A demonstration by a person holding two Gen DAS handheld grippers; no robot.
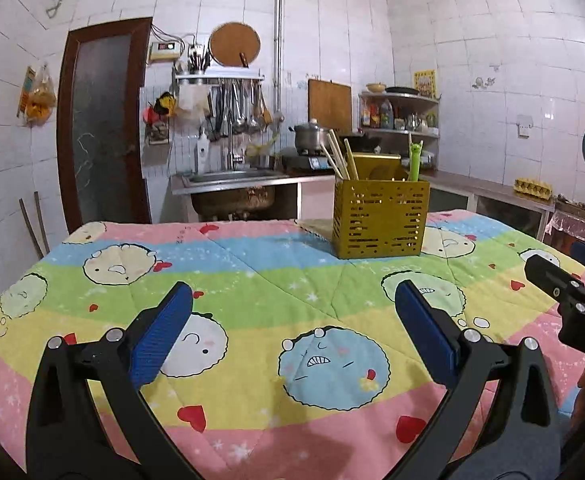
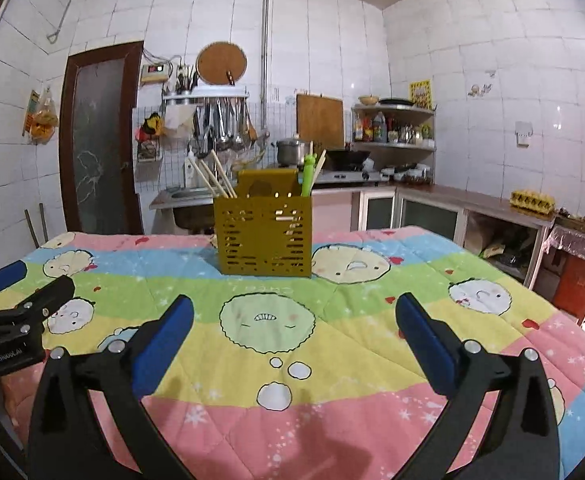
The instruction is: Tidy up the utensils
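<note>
Both tools are hanging low over the near edge of the table, nothing in either: left gripper (image 1: 292, 328) is sitting with its blue pads (image 1: 160, 340) spread wide and only quilt showing between them, right gripper (image 2: 292, 328) is doing the same, jaws fully apart and empty. Each is showing up at the edge of the other's view, so they are working side by side. Under them the cartoon quilt (image 2: 332, 360) is covering the table, soft and padded, so anything standing on it is likely sitting a bit unsteady. Further back, near the far edge of the quilt, the yellow perforated caddy (image 2: 266, 236) is standing upright, well apart from both tools. Wooden chopsticks (image 2: 214, 178) are leaning out of its left side, a green utensil (image 2: 307, 176) is sticking up on the right with another stick just beside it; no loose utensils are showing on the quilt. Judging handling: chopsticks are looking light, stiff, thin and smooth, probably slipping or rolling in a pinch, so taking them on the exposed upper shaft, across the pads, seems best. Green piece is looking like light plastic; grab its upper shaft. Caddy is looking thin-walled and light, likely tipping if a stick gets dragged sideways. Beyond it, kitchen sink (image 1: 232, 178) and shelves are just background.
</note>
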